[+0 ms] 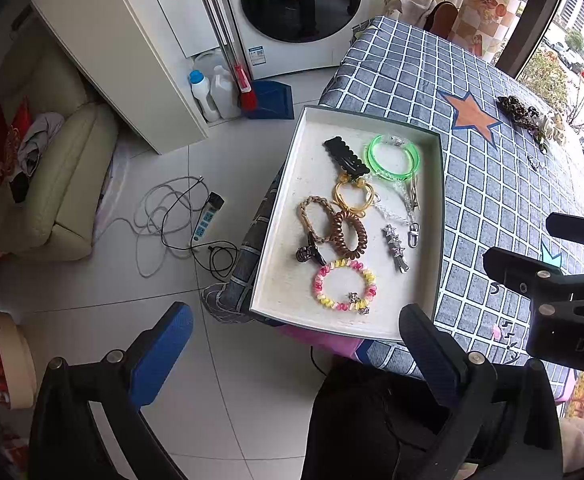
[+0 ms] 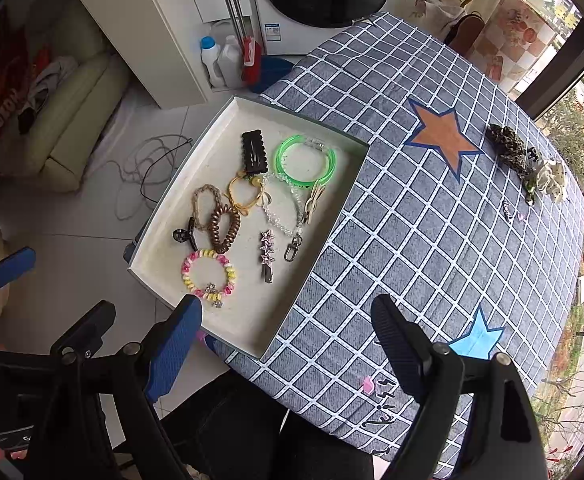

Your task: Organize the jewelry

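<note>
A shallow white tray (image 1: 276, 216) (image 2: 184, 184) sits on the left corner of the checked tablecloth (image 2: 411, 208). It holds a green bangle (image 1: 393, 158) (image 2: 305, 158), a black clip (image 1: 345, 158), a brown coil tie (image 2: 222, 228), a star clip (image 1: 395, 246), a pink-and-yellow bracelet (image 1: 343, 286) (image 2: 208, 272) and several other pieces. My left gripper (image 1: 295, 344) hangs open above the tray's near edge, holding nothing. My right gripper (image 2: 290, 340) is open too, over the tray's near right corner, with nothing between its fingers. A leopard-print scrunchie (image 1: 519, 112) (image 2: 509, 148) lies far right.
Beside the scrunchie lie a white fluffy hair piece (image 2: 549, 176) and a small dark clip (image 2: 507, 210). Off the table's left edge is tiled floor with loose cables and a power strip (image 1: 208, 220), detergent bottles (image 1: 204, 94), a washing machine (image 1: 299, 0) and a cream sofa (image 1: 60, 184).
</note>
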A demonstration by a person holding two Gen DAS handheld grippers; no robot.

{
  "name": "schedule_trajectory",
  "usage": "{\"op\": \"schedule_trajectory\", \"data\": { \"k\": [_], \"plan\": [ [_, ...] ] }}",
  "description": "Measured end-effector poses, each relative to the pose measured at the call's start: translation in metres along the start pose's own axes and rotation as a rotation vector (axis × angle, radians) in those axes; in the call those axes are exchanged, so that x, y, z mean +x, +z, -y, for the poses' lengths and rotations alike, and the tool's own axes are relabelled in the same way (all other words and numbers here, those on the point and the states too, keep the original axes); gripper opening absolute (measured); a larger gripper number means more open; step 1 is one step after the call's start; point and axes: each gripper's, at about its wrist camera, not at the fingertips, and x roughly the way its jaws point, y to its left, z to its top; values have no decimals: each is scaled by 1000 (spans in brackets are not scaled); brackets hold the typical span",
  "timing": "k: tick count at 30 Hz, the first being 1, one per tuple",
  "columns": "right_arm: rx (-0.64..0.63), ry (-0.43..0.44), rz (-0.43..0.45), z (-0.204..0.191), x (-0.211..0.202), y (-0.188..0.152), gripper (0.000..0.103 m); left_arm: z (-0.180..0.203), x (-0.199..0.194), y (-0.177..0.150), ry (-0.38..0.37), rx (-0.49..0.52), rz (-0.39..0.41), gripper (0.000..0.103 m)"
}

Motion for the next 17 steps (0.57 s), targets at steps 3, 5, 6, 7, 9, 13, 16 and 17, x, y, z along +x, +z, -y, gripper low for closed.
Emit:
{"op": "schedule_trajectory", "data": {
  "k": [3, 5, 6, 7, 9, 13, 16, 17],
  "plan": [
    [-3, 2, -1, 0, 0, 0, 88, 0, 0, 0, 3, -1, 0, 103],
    [-7, 4, -2, 0, 0, 1, 88, -1, 0, 0, 1, -2, 1, 103],
    [-8, 4, -3, -1, 1, 1, 88, -1, 0, 0, 1, -3, 1, 103],
    [-9, 5, -3, -1, 0, 1, 88, -1, 0, 0, 1, -2, 1, 103],
    [-11, 8, -5, 1, 1, 2, 88, 0, 0, 0, 1, -1, 5, 103],
    [-15, 11, -7, 1, 2, 2, 88, 1, -1, 1, 2, -2, 6, 103],
    [-14, 10, -7, 0, 2, 2, 88, 1, 0, 1, 5, -3, 1, 103],
    [-14, 11, -6, 0, 2, 2, 88, 2, 0, 1, 7, -3, -2, 103]
  ]
}}
